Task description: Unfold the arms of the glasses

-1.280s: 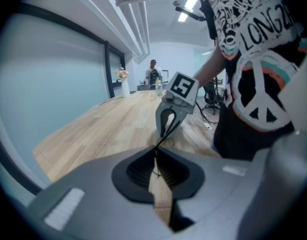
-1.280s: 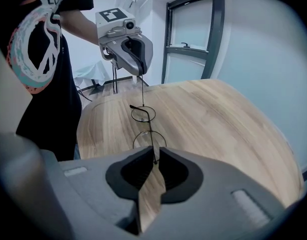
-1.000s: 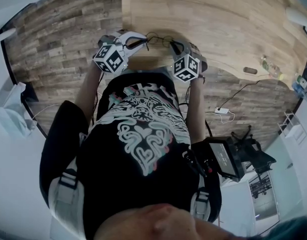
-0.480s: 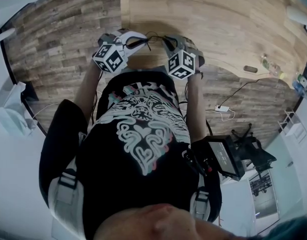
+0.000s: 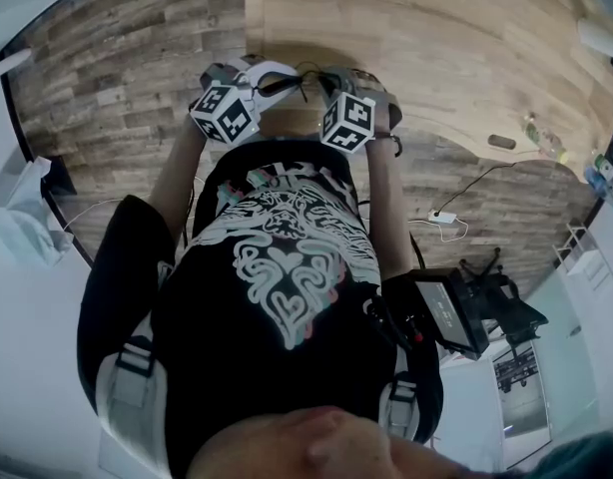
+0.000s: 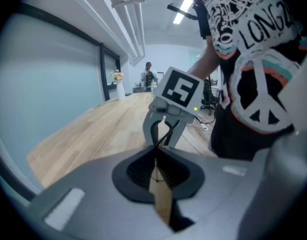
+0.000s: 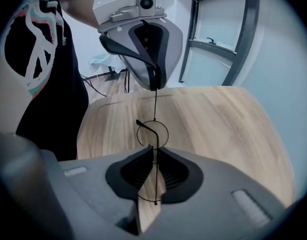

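Observation:
Thin black wire glasses (image 5: 308, 74) with round lenses hang over the near edge of the wooden table (image 5: 436, 38), held between both grippers. My left gripper (image 5: 285, 82) is shut on a thin wire arm of the glasses (image 6: 166, 134), which runs out to the right gripper (image 6: 166, 128) facing it. My right gripper (image 5: 332, 81) is shut on the glasses frame (image 7: 152, 133); one round lens shows just past the jaws, the other between them. A straight wire arm (image 7: 155, 101) runs up into the left gripper (image 7: 149, 79). A short curved temple tip (image 7: 145, 126) sticks out left of the lens.
A small dark object (image 5: 501, 141) and a bottle (image 5: 542, 136) lie near the table's right edge. A white adapter with cable (image 5: 443, 220) lies on the wooden floor. A monitor stand (image 5: 456, 312) is at the right. A person (image 6: 148, 74) stands far down the table.
The right gripper has moved left, closer to the left gripper, and its marker cube has turned. The left gripper has hardly moved. Both stay shut on the glasses.

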Motion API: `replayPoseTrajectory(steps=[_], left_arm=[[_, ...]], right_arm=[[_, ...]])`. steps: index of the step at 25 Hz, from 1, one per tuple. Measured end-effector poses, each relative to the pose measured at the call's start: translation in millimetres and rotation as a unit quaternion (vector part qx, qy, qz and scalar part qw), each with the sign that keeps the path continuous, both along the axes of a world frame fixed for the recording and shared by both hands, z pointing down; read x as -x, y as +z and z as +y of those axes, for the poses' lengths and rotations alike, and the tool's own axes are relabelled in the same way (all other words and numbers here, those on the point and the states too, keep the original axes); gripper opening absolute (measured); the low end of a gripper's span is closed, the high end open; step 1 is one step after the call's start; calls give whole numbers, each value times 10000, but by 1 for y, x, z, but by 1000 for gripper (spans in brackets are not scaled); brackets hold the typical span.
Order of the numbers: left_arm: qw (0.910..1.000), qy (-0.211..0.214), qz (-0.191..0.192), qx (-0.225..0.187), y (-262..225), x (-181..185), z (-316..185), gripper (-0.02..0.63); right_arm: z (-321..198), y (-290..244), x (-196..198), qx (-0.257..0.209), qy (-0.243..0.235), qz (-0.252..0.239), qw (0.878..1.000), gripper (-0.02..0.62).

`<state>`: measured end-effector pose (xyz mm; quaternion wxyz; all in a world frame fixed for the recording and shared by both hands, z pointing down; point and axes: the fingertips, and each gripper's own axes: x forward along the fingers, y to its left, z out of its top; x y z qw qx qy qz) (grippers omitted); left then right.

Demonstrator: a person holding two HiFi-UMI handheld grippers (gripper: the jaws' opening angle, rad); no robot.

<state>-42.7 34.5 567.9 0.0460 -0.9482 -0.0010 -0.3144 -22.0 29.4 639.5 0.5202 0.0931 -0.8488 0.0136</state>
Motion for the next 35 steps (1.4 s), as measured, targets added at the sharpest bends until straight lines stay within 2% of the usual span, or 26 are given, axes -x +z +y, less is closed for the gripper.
replayPoseTrajectory(steps=[6, 8, 9, 15, 35], left_arm=[[9999, -156, 4, 64, -11, -3, -6, -3], [10000, -52, 7, 37, -4, -1, -3, -3], [10000, 0, 12, 32, -1, 0, -2, -3], [10000, 12, 31, 64, 1, 0, 0, -3], [9998, -144, 32, 116, 4, 5, -7, -3]], right_arm=[[-1, 0, 1, 155, 43, 85, 9998, 34], [-2, 0, 1, 198, 67, 75, 9998, 29], [-3, 0, 0, 199, 78, 79, 9997, 2], [-4, 0, 1, 117, 46, 63, 9999, 0], [-4, -38, -10, -217, 1015, -1010, 9895, 0]])
